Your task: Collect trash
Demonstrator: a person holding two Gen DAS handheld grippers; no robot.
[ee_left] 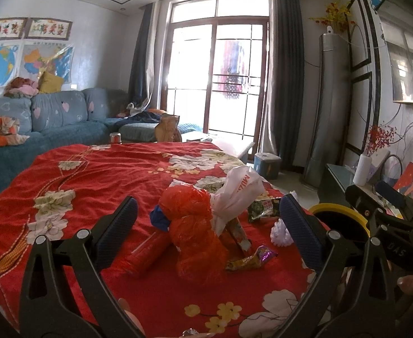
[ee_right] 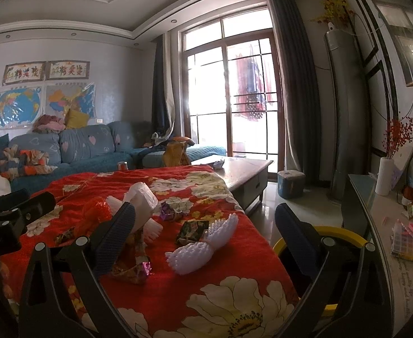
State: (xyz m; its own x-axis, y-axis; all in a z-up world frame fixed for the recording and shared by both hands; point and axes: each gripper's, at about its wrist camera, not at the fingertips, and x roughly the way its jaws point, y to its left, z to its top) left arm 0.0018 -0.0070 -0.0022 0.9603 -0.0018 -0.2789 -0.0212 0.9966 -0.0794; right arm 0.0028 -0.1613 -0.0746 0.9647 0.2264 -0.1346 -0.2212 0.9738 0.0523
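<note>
Trash lies on a red flowered cloth [ee_left: 94, 180]. In the left wrist view an orange plastic bag [ee_left: 195, 231] sits between my fingers, with a white plastic bag [ee_left: 234, 194], a gold and purple wrapper [ee_left: 248, 259], a dark snack wrapper [ee_left: 262, 208] and white foam netting [ee_left: 281, 232] around it. My left gripper [ee_left: 210, 222] is open and empty above them. My right gripper [ee_right: 206, 233] is open and empty over the white foam netting [ee_right: 201, 248], a dark wrapper [ee_right: 191, 229] and a purple wrapper [ee_right: 171, 211]. A yellow-rimmed black bin [ee_right: 333, 233] stands at the table's right edge.
A blue sofa [ee_left: 51, 118] with cushions stands behind on the left. A low coffee table [ee_right: 246, 171] and a blue stool [ee_right: 291, 183] stand toward the window. A cabinet [ee_right: 375, 211] with a white vase [ee_right: 384, 174] runs along the right wall.
</note>
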